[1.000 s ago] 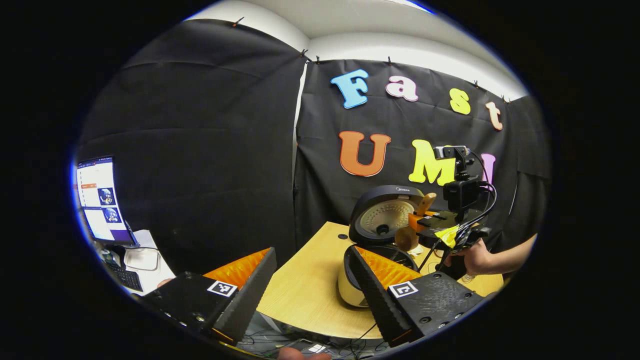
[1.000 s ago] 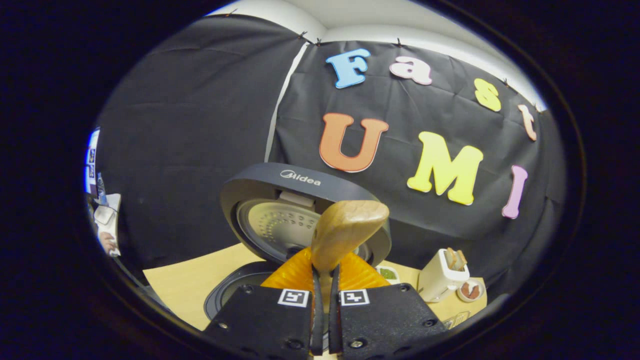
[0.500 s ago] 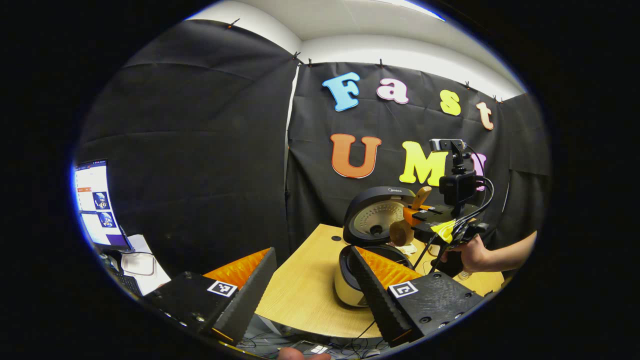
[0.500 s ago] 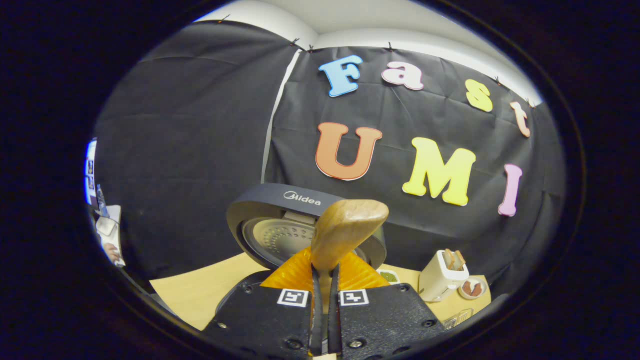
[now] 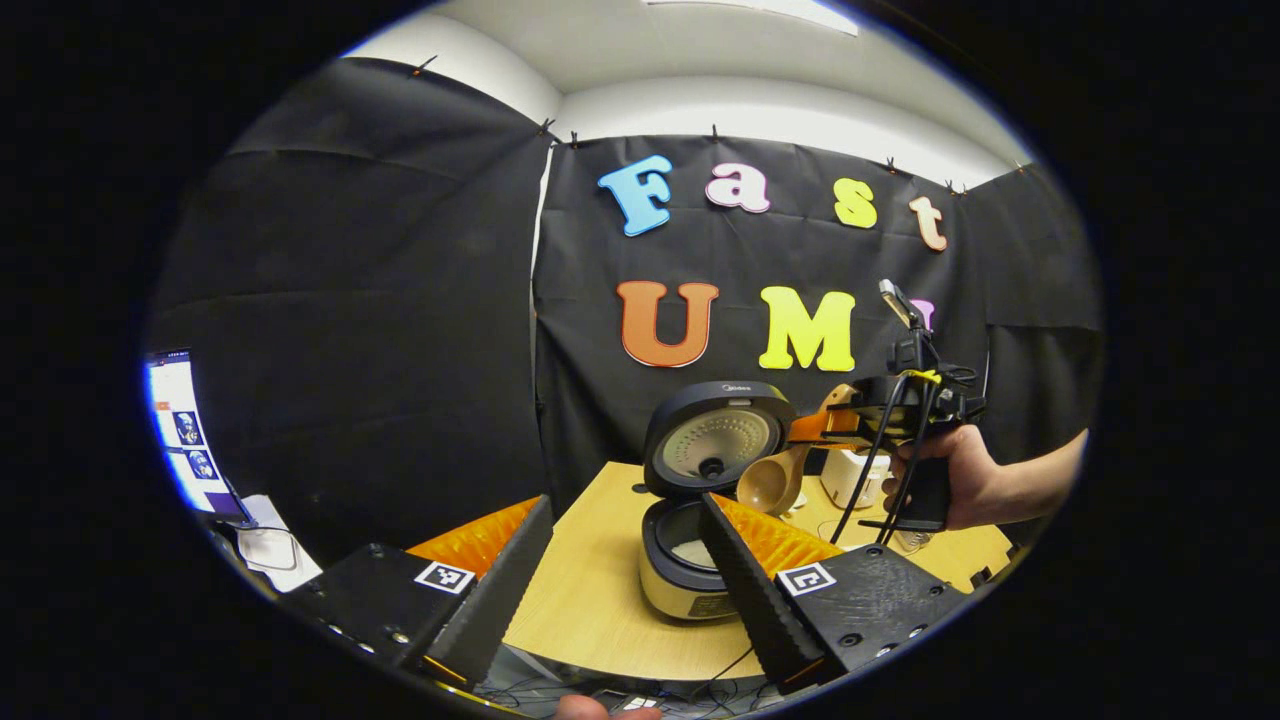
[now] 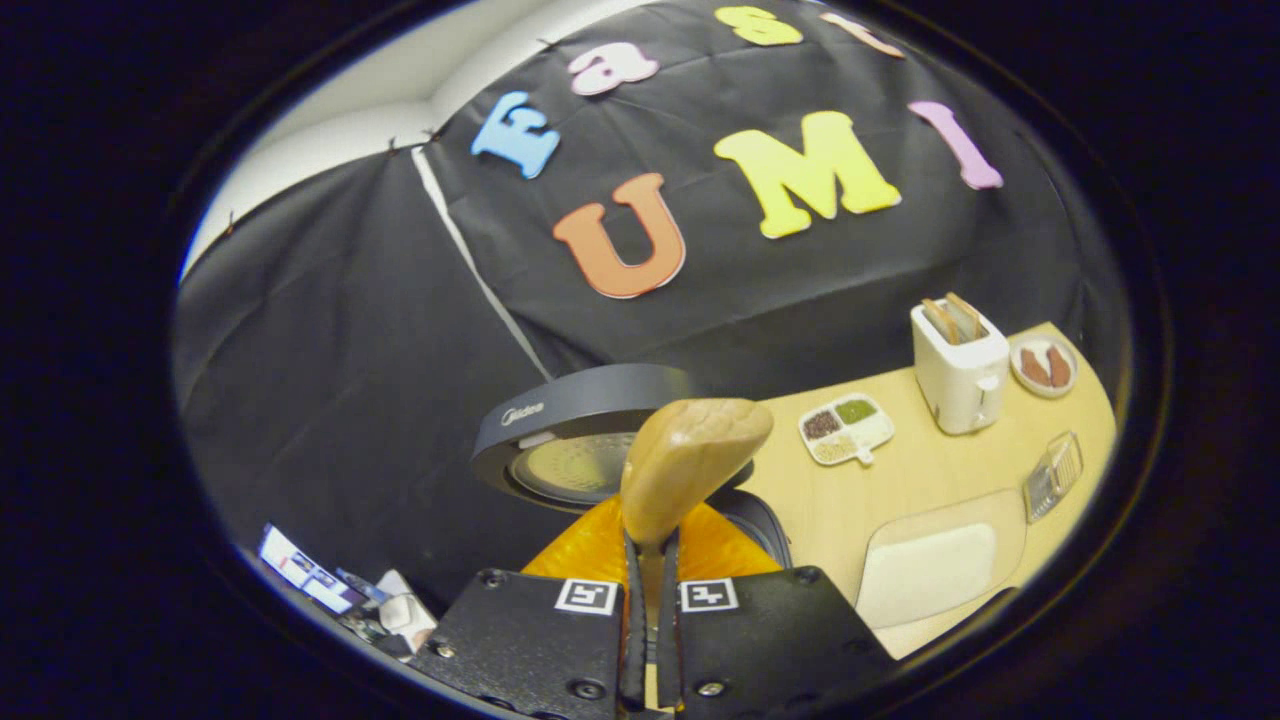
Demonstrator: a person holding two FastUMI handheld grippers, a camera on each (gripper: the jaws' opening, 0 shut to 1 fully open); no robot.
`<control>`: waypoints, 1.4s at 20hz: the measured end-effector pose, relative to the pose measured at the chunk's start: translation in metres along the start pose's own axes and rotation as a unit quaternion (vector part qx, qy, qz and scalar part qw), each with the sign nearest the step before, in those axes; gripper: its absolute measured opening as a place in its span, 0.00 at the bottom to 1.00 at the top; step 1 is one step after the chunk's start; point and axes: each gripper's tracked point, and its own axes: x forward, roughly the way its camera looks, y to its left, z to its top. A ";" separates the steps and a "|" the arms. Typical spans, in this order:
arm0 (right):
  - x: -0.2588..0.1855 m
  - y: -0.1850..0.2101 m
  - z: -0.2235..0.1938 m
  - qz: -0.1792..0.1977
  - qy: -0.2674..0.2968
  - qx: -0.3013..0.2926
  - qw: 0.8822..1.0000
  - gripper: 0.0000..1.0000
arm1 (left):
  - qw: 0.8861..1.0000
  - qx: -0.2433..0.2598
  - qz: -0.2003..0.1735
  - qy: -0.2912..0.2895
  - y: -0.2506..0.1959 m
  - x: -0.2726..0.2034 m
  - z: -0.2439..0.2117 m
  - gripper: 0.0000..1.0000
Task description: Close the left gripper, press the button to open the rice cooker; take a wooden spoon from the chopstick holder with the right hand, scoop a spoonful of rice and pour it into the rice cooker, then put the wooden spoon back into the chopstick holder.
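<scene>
the pour into the open rice cooker (image 5: 690, 560) looks done: right tool (image 6: 648, 640) is clamped on the wooden spoon (image 6: 690, 460), left tool (image 5: 625, 570) gapes empty; next, return the spoon to its holder.

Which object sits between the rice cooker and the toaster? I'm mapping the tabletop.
In the right gripper view, a small divided dish of grains lies on the table between the rice cooker and the toaster.

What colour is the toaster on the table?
White or cream; the toaster shows best in the right gripper view, with brown slices in its slots.
</scene>
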 end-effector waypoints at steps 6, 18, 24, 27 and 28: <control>-0.071 -0.107 0.051 -0.038 -0.030 0.045 0.998 0.10 | 1.000 0.013 -0.016 0.003 -0.067 0.015 0.009 0.95; -0.147 -0.376 0.096 -0.187 -0.074 0.035 0.979 0.10 | 1.000 -0.002 -0.022 0.014 -0.177 0.062 0.028 0.95; -0.105 -0.455 0.064 -0.216 -0.047 0.031 0.975 0.10 | 1.000 -0.005 0.007 0.018 -0.201 0.074 0.036 0.95; -0.086 -0.471 0.047 -0.220 -0.034 0.038 0.974 0.10 | 1.000 -0.002 0.021 0.017 -0.204 0.077 0.040 0.95; -0.080 -0.476 0.040 -0.219 -0.031 0.038 0.974 0.10 | 0.999 0.001 0.027 0.018 -0.204 0.077 0.040 0.95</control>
